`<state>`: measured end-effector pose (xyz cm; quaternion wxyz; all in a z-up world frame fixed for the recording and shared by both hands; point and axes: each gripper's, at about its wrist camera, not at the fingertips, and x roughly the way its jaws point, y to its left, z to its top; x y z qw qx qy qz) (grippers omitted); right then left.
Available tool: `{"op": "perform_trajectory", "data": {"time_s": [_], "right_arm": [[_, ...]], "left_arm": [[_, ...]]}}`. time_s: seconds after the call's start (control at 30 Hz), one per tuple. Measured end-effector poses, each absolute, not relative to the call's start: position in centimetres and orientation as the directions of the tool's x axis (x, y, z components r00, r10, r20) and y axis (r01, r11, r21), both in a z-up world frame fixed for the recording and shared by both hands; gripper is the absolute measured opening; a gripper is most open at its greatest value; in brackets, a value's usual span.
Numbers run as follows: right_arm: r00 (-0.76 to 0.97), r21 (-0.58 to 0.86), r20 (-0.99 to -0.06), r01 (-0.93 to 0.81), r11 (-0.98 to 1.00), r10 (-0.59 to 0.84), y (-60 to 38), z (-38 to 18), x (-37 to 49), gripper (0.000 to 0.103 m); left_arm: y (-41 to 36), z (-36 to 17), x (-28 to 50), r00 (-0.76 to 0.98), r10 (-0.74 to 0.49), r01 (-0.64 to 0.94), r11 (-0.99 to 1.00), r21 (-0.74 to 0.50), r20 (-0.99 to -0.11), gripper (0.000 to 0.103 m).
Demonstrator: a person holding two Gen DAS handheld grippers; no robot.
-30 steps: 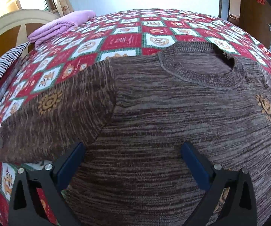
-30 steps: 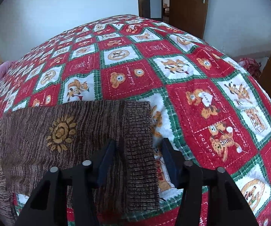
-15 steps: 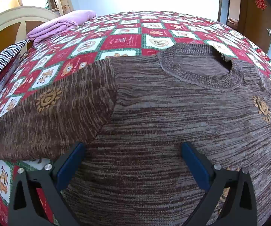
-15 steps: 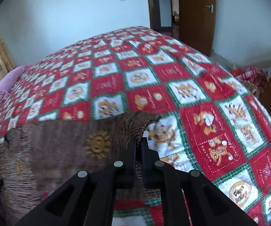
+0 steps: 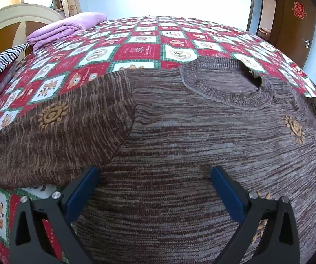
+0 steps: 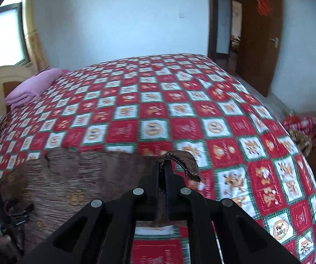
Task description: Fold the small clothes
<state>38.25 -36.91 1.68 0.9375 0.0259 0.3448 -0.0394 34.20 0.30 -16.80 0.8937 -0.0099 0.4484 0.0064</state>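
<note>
One brown knit sweater lies flat on the quilt, three sun motifs showing; left gripper gapes empty above it; right gripper clamps its cuff, raised at twelve o'clock.

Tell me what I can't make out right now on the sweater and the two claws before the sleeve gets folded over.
- Sweater hem: left wrist view, cut off by the bottom edge and the open left claw.
- Sleeve cuff inside the shut right claw: right wrist view, fingers hide how much is pinched.
- Lifted sleeve: left wrist view, cut by the right edge.
- Quilt prints: right wrist view, motion-blurred.
</note>
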Motion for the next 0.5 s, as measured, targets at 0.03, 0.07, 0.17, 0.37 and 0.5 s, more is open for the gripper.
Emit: {"op": "perform_trajectory", "data": {"time_s": [0.03,0.07,0.17,0.37,0.5], "right_arm": [[0.759,0.014,-0.649,0.077,0.997,-0.05,-35.8,2.0,38.3,0.004],[0.758,0.008,-0.651,0.062,0.998,-0.042,-34.6,2.4,38.3,0.004],[0.753,0.011,-0.658,0.021,1.0,-0.008,-31.8,2.8,38.4,0.004],[0.741,0.004,-0.667,-0.095,0.995,0.073,-25.3,2.3,38.9,0.004],[0.707,0.047,-0.689,-0.181,0.982,0.163,-20.9,-0.1,40.0,0.004]], "left_arm": [[0.4,-16.8,34.2,0.599,-0.001,-0.02,1.0,-0.016,-0.8,0.103],[0.4,-16.8,34.1,0.601,-0.004,-0.019,1.0,-0.02,-0.799,0.103],[0.6,-16.8,34.0,0.605,-0.017,-0.017,0.999,-0.034,-0.796,0.103],[0.9,-16.7,33.8,0.615,-0.041,-0.015,0.998,-0.063,-0.788,0.103],[1.1,-16.6,33.7,0.618,-0.051,-0.016,0.997,-0.077,-0.784,0.103]]}}
